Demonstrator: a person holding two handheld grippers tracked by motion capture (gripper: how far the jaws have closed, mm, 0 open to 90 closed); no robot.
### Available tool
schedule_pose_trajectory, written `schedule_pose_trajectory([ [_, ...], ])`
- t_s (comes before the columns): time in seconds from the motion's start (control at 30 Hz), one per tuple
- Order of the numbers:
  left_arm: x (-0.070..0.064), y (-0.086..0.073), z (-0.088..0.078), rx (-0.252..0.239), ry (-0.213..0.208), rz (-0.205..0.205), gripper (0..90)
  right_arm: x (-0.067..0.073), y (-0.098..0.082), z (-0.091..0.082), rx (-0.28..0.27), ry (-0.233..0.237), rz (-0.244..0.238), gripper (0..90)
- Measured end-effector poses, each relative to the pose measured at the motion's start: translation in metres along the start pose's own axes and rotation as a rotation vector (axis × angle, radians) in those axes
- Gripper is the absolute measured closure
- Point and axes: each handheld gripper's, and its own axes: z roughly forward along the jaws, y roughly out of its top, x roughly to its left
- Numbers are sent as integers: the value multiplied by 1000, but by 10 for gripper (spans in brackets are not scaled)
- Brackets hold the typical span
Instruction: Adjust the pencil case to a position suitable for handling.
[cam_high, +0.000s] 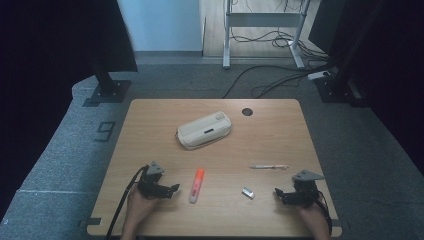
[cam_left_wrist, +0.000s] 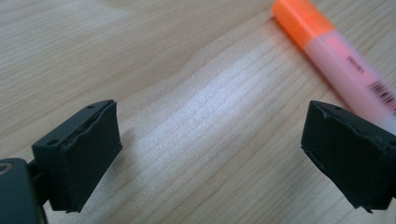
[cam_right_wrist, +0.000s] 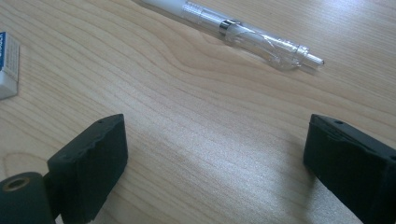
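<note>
Both grippers rest low at the near edge of a wooden table (cam_high: 150, 107), each held in one of the person's hands, and both stand released with nothing between their jaws. Seen from the high view, the left gripper (cam_high: 172, 189) sits at the near left, its jaws pointing toward an orange highlighter (cam_high: 196, 185) that lies just beside it, apart from it, with the orange cap end pointing away from the person. In the left gripper view the left gripper (cam_left_wrist: 210, 154) has its black jaws spread wide over bare wood, and the highlighter (cam_left_wrist: 336, 60) runs diagonally past the right-hand jaw, its barcode label visible, not yet between the jaws.

At the near right, the right gripper (cam_high: 278, 194) is likewise spread wide. In the right gripper view the right gripper (cam_right_wrist: 215, 158) frames bare wood, with a clear-barrelled pen (cam_right_wrist: 233, 32) lying beyond the jaws and a small white eraser (cam_right_wrist: 8, 65) at the far left edge. From the high view the pen (cam_high: 269, 167) lies near the right gripper, and the eraser (cam_high: 248, 193) sits between the two grippers, closer to the right one.

Farther back, near the table's middle, lies a cream zipped pencil case (cam_high: 204, 130), which looks closed.

Judging from this, the work looks barely begun: all three stationery items lie loose on the table, none is gripped, and the case has yet to be opened if they are meant to go inside.
</note>
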Motion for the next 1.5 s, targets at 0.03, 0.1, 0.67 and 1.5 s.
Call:
schedule_pose_trajectory([
  [0.03,1,2,-1,1,-4,-4,31,0,0,0,0,0,0,60],
  [0.1,2,5,-1,-8,-11,-17,15,0,0,0,1,0,2,60],
  [0.67,-3,48,2,3,-5,55,26,0,1,1,-1,-4,6,60],
  [1.5,4,119,12,16,-59,87,141,0,1,1,0,-4,6,60],
])
